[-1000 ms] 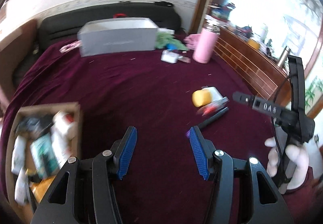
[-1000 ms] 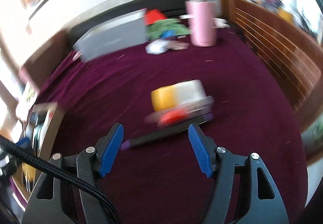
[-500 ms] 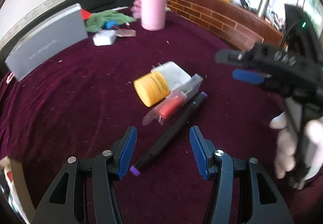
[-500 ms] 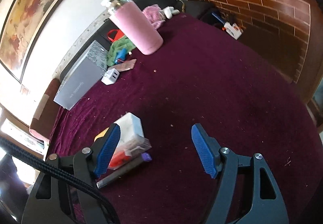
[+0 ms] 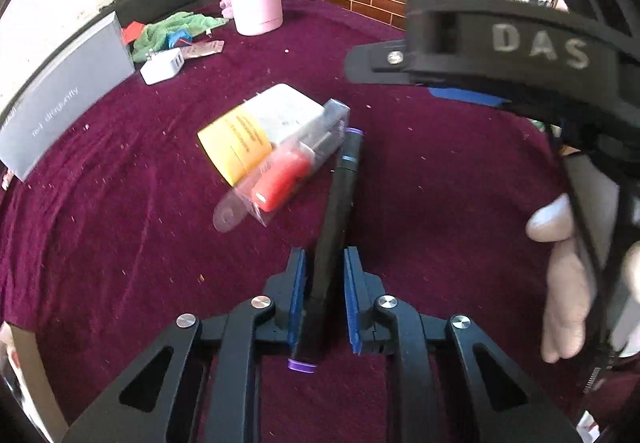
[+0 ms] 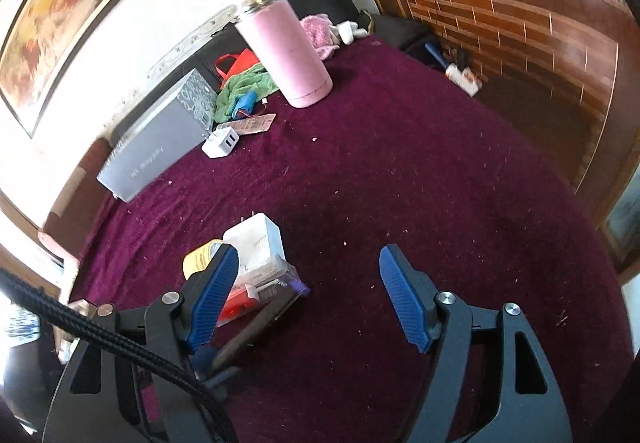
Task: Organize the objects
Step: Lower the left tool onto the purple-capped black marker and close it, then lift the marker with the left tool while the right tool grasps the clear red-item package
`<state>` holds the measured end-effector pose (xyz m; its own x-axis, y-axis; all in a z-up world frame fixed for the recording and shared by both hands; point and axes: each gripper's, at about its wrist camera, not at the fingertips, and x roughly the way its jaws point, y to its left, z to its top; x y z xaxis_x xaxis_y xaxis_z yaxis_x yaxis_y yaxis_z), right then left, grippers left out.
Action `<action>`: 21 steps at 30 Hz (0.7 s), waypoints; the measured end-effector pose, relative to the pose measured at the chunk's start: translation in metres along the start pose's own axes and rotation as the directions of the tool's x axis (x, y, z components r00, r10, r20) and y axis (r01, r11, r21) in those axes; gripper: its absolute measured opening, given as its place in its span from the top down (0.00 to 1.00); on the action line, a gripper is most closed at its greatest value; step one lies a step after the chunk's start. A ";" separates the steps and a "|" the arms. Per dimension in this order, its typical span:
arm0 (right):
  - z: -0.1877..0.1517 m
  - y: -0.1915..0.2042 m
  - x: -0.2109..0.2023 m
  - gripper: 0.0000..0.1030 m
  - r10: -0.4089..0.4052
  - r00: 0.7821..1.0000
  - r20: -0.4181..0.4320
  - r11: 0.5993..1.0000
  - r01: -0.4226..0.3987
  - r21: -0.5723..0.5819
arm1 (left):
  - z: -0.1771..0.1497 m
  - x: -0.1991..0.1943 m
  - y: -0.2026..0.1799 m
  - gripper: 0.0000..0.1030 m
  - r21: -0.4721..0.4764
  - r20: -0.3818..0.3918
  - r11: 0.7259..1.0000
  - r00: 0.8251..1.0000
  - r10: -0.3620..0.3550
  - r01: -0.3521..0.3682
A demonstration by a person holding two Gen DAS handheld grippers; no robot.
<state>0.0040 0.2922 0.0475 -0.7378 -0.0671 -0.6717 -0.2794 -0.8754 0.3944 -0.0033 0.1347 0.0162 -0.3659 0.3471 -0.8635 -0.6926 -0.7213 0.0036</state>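
Left wrist view: left gripper (image 5: 325, 285) jaws nearly closed around the black marker (image 5: 338, 203) mid-bedspread (image 5: 120, 243), beside the clear red-item packet (image 5: 280, 171). Right gripper (image 6: 310, 289) gapes wide, empty; bare bedspread toward the brick-patterned edge.

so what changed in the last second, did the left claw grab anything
Yes. The left claw moved in over the black marker and closed from wide open onto its lower barrel. The right claw swung right, away from the pile, and stays open and empty. The yellow-capped white box and the red item's clear pack lie as before.
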 end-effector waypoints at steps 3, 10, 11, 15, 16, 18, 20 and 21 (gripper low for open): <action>-0.004 0.010 0.001 0.29 -0.027 1.000 0.010 0.998 0.027 -0.054 | -0.012 -0.010 0.010 0.88 -0.039 0.009 0.998 0.998 -0.059 0.059; -0.010 0.021 0.005 0.29 -0.057 0.998 0.015 0.992 0.059 -0.114 | -0.054 -0.047 0.043 0.88 -0.123 0.042 0.991 0.998 -0.039 0.044; -0.010 0.023 0.005 0.29 -0.061 0.998 0.015 0.991 0.062 -0.120 | -0.061 -0.051 0.046 0.88 -0.129 0.041 0.991 0.999 -0.024 0.029; -0.014 0.025 0.009 0.29 -0.068 0.998 0.004 0.989 0.068 -0.132 | -0.084 -0.058 0.061 0.88 -0.168 0.015 0.986 1.000 0.004 -0.001; -0.014 0.026 0.010 0.29 -0.071 0.997 0.003 0.988 0.071 -0.137 | -0.085 -0.059 0.062 0.88 -0.171 0.016 0.985 1.000 0.005 -0.002; -0.016 0.028 0.011 0.29 -0.076 0.997 0.001 0.986 0.075 -0.146 | -0.086 -0.067 0.060 0.87 -0.172 0.047 0.985 0.999 0.012 -0.004; -0.018 0.030 0.012 0.29 -0.081 0.997 -0.003 0.985 0.079 -0.154 | -0.078 -0.076 0.055 0.83 -0.162 0.105 0.986 0.994 -0.008 0.025; -0.018 0.031 0.013 0.29 -0.082 0.997 -0.006 0.984 0.080 -0.157 | -0.073 -0.078 0.051 0.73 -0.152 0.120 0.988 0.993 -0.014 0.033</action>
<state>-0.0025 0.2557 0.0396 -0.7090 0.0020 -0.7052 -0.2372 -0.9424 0.2358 0.0353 0.0267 0.0470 -0.4277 0.4267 -0.7969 -0.6015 -0.7924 -0.1015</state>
